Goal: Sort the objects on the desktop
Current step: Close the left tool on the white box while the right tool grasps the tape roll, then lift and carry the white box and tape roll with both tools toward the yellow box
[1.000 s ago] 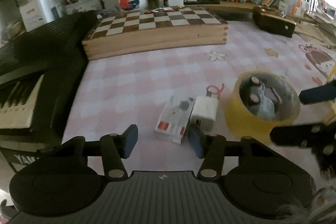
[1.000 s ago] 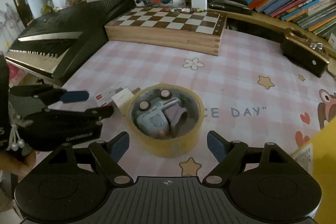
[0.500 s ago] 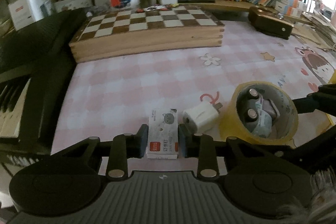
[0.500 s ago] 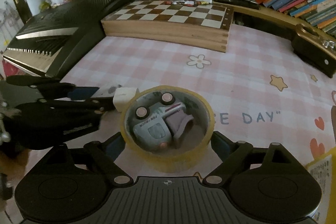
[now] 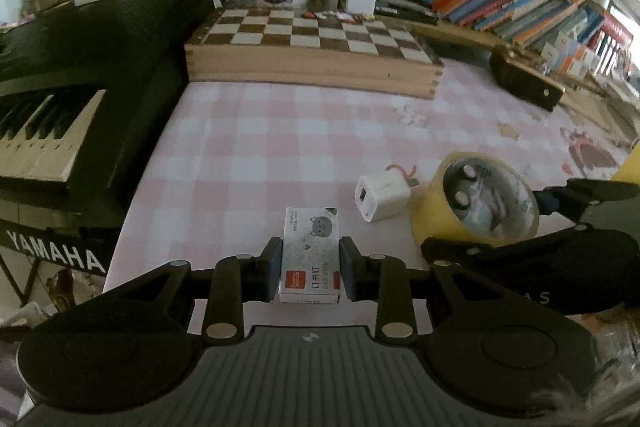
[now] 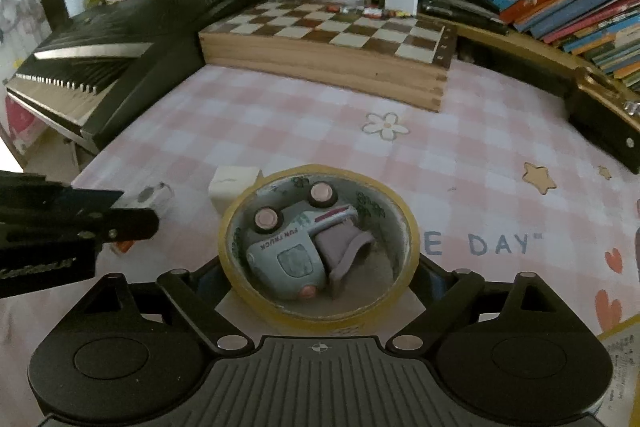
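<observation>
Sorting looks barely begun. The left gripper [image 5: 310, 269] clamps the small white cardboard staple box [image 5: 311, 254] near the mat's near-left edge. The right gripper [image 6: 318, 277] squeezes the yellow tape roll [image 6: 407, 227], a toy truck [image 6: 294, 247] lying inside. The white cube charger [image 5: 382, 197] lies between them, untouched.
</observation>
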The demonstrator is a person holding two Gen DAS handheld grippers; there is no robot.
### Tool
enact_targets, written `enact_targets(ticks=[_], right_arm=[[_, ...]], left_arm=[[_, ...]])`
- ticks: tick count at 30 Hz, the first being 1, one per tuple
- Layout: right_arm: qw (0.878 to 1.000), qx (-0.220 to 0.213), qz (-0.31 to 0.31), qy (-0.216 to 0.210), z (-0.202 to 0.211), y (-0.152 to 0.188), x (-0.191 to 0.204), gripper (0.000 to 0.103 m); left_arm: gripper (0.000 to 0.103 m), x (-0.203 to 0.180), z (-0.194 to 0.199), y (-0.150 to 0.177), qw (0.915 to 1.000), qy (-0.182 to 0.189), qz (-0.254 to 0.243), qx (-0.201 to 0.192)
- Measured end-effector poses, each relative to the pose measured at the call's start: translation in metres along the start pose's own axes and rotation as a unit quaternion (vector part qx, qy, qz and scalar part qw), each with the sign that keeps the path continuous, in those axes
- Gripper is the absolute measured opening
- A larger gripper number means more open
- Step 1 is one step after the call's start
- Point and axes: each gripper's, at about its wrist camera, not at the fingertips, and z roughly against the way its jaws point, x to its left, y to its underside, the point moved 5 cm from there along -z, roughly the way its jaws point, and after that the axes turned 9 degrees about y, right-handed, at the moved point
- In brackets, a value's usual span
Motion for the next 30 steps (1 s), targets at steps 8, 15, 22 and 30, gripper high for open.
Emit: enact_targets(ticks=[8,15,22,30], right_arm=[[0.999,-0.038,-0.024,-0.004,0.034,-0.013,-0.01,0.092],[0.996,-0.076,-0.05,-0.005,0.077,-0.017,-0.02,0.092],[0.995,-0.088,-0.055,-0.005,0.118,-0.002,-0.025,0.092],[0.995,-0.079,-0.054,0.0,0.149,0.03,-0.021,0.092]], left_arm=[[0.028,-0.013,0.036,-0.008,0.999,0.014,0.016,-0.038],[0.028,-0.025,0.079,-0.005,0.996,0.036,0.037,-0.074],[0.028,-0.037,0.117,0.008,0.9927,0.058,0.046,-0.095],[0.028,-0.052,0.148,0.028,0.9911,0.074,0.042,-0.102]])
